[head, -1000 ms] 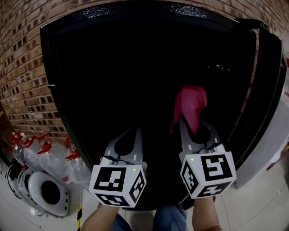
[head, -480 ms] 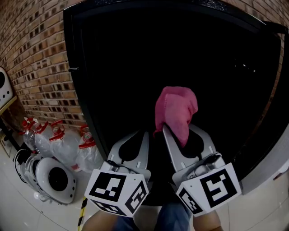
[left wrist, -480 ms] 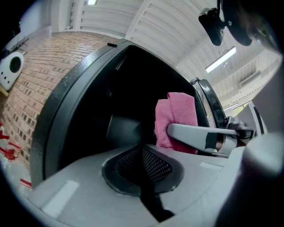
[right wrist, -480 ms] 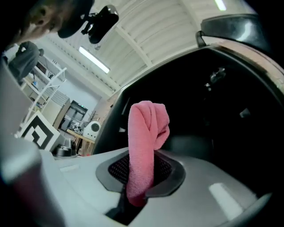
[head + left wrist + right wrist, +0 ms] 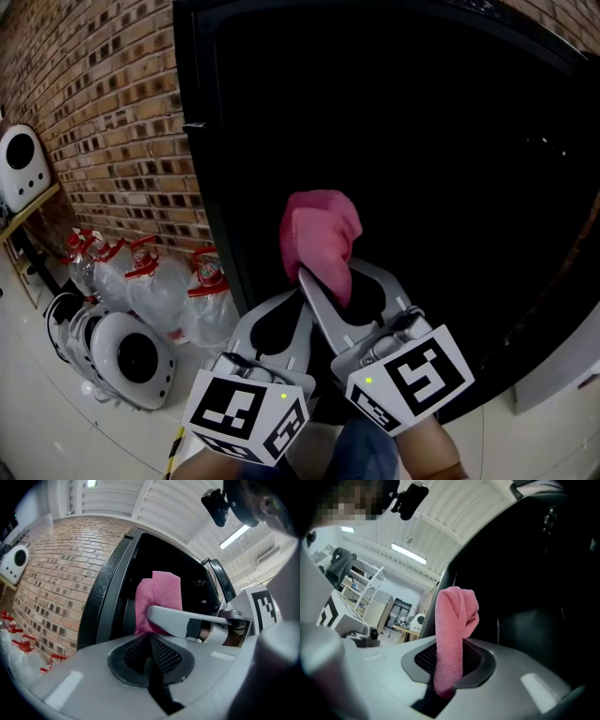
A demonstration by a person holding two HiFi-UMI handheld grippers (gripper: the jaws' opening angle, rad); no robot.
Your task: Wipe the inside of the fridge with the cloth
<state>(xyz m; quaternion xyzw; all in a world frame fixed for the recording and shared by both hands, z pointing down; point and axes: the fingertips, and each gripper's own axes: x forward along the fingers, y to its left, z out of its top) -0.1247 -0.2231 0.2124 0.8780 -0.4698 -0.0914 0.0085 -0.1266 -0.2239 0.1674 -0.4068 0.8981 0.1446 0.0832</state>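
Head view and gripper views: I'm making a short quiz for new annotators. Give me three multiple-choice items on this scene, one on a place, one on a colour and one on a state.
1. In the head view, on which side of the fridge is the brick wall?
A. Its left
B. Its right
C. Above it

2. What colour is the cloth?
A. Blue
B. Pink
C. White

3. What is the state of the right gripper?
A. Open and empty
B. Shut on nothing
C. Shut on the cloth

Answers:
1 A: the bricks run along the left edge of the fridge.
2 B: the cloth shows pink in all three views.
3 C: in the right gripper view the cloth is pinched between the jaws and stands up from them.
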